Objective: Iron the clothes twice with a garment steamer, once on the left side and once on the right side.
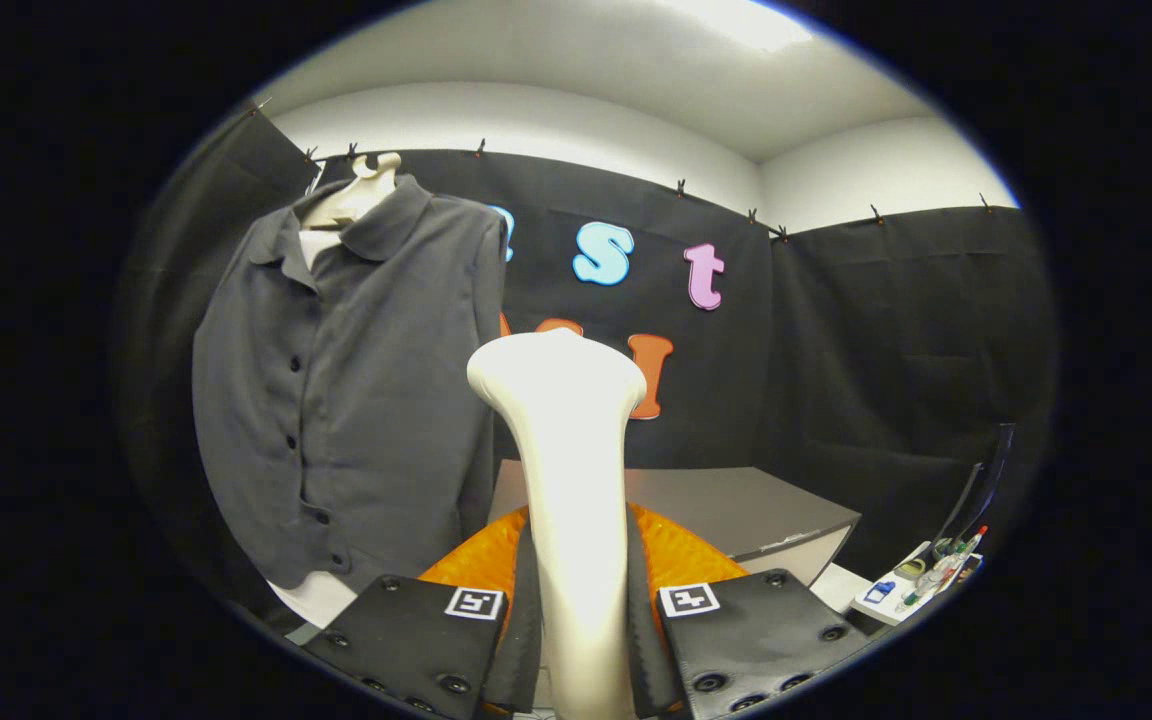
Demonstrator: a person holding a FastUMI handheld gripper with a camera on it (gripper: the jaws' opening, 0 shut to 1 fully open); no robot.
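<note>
So the jaws (576, 640) are closed up tight on the white handle of the garment steamer (564, 470), one finger pressing on each side of it, and the steamer stands pretty much upright between them. Its wider head flares out at the top, well above the fingertips, with its back toward the camera.

The shirt (346, 390) is a dark grey button-up with a collar, hanging on a pale hanger or dress-form neck (361, 195) (can't really tell which from here) against the black cloth wall. It's off to the left of the steamer and beyond it, not touching the steamer head as far as I can see. A strip of something white shows under the shirt's hem.

Right behind the handle, low down, there's an orange ribbed thing (681, 555) peeking out on both sides. Past that sits a grey desk (736, 505). Further right, near the wall, a small white tray (921, 585) holds some little bits, pens or similar, too small to make out.
</note>
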